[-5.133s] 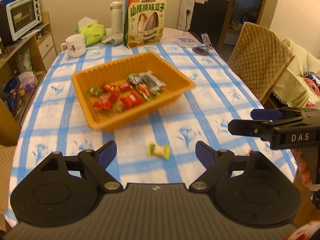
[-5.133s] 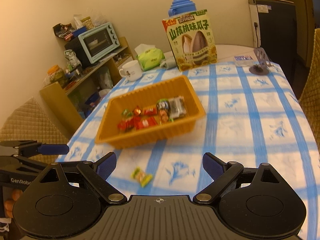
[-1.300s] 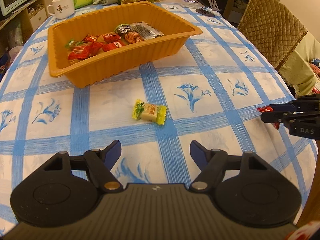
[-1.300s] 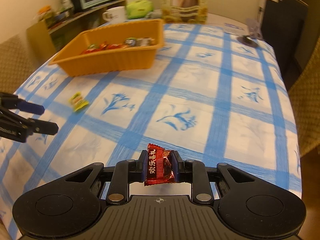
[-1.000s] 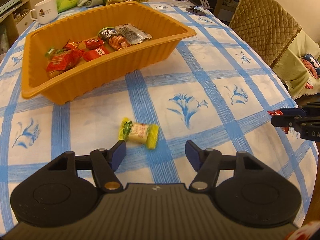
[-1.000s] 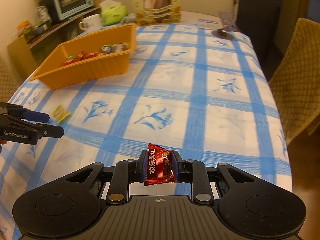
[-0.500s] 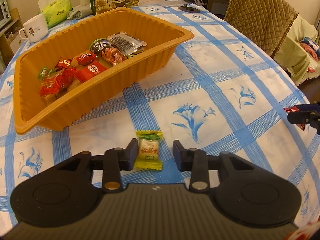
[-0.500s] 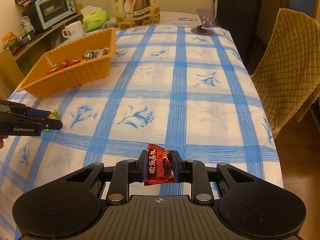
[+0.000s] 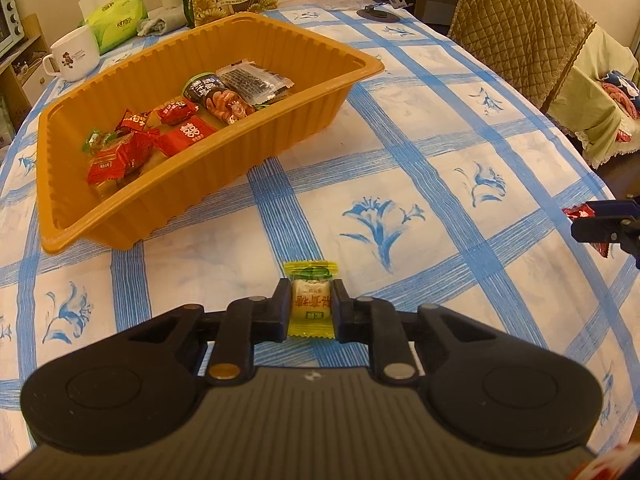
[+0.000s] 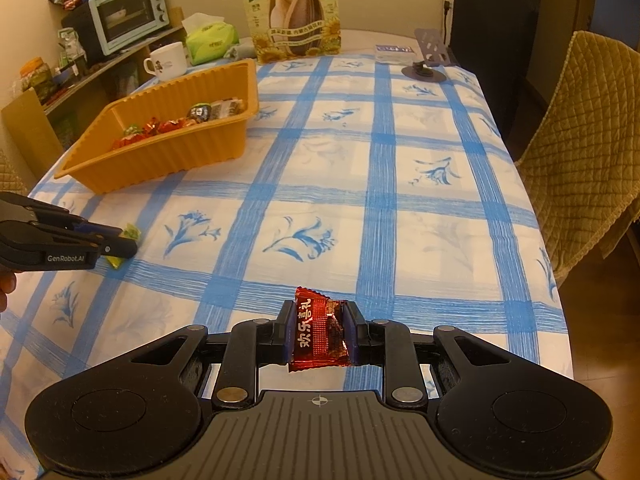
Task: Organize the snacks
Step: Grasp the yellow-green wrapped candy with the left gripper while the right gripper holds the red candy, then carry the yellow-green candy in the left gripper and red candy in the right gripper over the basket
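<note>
Orange ribbed plastic: tray (image 9: 280, 152), set on the surface left of centre, long side angled toward the left wrist view; well apart from both candies held outside it.
Tray contents: red-wrapped candies (image 9: 120, 156) bunched at the near end, a green-wrapped piece beside them, a dark round-labelled pack (image 9: 216, 98) and a clear pack of dark snacks (image 9: 252, 82) at the far end.
Yellow-green candy (image 9: 311, 302): upright between the jaws of the left gripper (image 9: 310, 312), low over a blue stripe of the cloth, just short of the tray's near wall.
Left gripper state: jaws just closing in, now clamped on both sides of the yellow-green candy; seen also from the right wrist view at far left (image 10: 116, 246).
Red foil candy (image 10: 320, 330): pinched upright in the right gripper (image 10: 319, 334), above the near edge of the surface, far right of the tray.
Right gripper state: jaws pressed tight on the red foil candy.
Surface (image 10: 420, 200): covered by white cloth with blue checks and blue flower prints.
Far end of surface: sunflower-seed bag (image 10: 292, 12) upright, white mug (image 10: 166, 62), green tissue pack (image 10: 210, 40), phone stand (image 10: 426, 56).
Surroundings: pale blue toaster oven (image 10: 126, 14) on a shelf at left; quilted chair (image 10: 584, 128) at right.
</note>
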A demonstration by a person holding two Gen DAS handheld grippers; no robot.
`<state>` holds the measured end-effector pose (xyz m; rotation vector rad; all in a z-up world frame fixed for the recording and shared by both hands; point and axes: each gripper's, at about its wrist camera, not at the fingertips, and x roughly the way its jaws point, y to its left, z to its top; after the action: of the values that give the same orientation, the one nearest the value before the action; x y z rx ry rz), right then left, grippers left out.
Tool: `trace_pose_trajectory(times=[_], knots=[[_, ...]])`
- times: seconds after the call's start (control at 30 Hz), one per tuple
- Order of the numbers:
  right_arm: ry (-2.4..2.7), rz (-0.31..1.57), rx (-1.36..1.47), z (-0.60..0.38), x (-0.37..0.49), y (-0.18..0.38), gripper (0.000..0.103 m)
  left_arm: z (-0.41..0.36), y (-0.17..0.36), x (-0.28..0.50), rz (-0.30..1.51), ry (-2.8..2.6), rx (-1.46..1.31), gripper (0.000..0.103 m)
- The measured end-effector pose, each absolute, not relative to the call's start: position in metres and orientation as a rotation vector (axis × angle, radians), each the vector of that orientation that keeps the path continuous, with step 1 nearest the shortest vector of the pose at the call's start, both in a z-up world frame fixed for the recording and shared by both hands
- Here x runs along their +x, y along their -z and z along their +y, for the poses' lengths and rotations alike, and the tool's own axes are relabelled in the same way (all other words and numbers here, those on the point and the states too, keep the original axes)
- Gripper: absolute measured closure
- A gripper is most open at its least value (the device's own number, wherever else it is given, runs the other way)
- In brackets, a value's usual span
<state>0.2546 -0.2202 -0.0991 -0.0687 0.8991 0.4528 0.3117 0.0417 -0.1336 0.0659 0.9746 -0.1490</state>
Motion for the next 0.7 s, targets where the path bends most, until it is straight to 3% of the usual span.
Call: trace_pose_trajectory(times=[0.7], knots=[[-0.636,0.832,0.006,-0.171,0.249,0.053,0.078,0.095,0.04,0.244,0.825,0.074,-0.024,0.085]])
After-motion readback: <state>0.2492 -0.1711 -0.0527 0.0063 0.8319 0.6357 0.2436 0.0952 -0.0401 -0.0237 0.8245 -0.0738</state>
